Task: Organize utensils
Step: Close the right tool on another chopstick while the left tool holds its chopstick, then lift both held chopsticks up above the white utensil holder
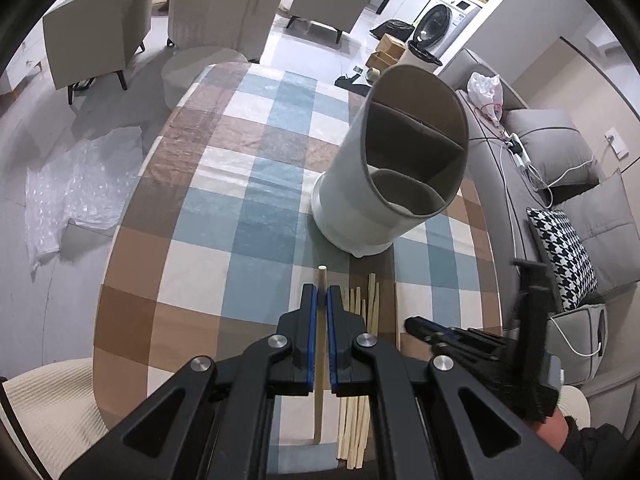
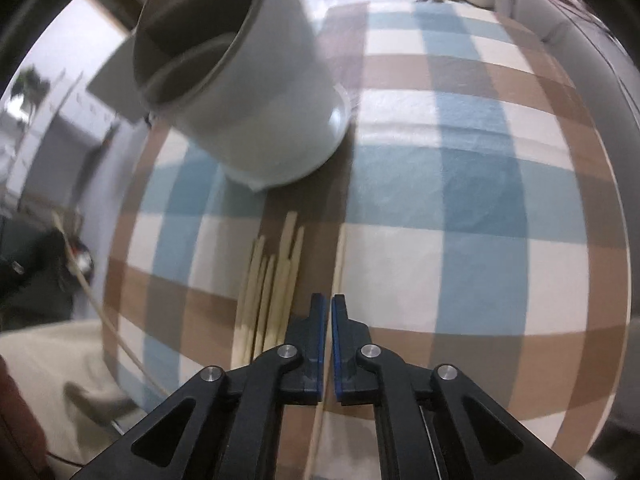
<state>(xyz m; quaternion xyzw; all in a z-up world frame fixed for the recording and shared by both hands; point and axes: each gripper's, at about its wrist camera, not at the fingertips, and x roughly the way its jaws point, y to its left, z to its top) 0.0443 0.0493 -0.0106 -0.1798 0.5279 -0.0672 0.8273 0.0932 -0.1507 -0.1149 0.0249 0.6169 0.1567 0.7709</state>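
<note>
A tall grey utensil holder (image 1: pixel 384 168) with inner dividers stands on the checked tablecloth (image 1: pixel 240 216); it also shows in the right wrist view (image 2: pixel 256 92). My left gripper (image 1: pixel 322 296) is shut on one wooden chopstick (image 1: pixel 320 360) and holds it above the table, short of the holder. Several loose chopsticks (image 1: pixel 358 360) lie on the cloth just right of it, also seen in the right wrist view (image 2: pixel 272 280). My right gripper (image 2: pixel 327 308) is shut and empty, low over a single chopstick (image 2: pixel 339 264) beside the pile. It shows blurred in the left view (image 1: pixel 416 326).
The round table ends at the left (image 1: pixel 104 280) and near edges. A grey sofa (image 1: pixel 560 184) with cushions runs along the right. Chairs (image 1: pixel 100 32) and a plastic sheet (image 1: pixel 80 184) are on the floor to the left.
</note>
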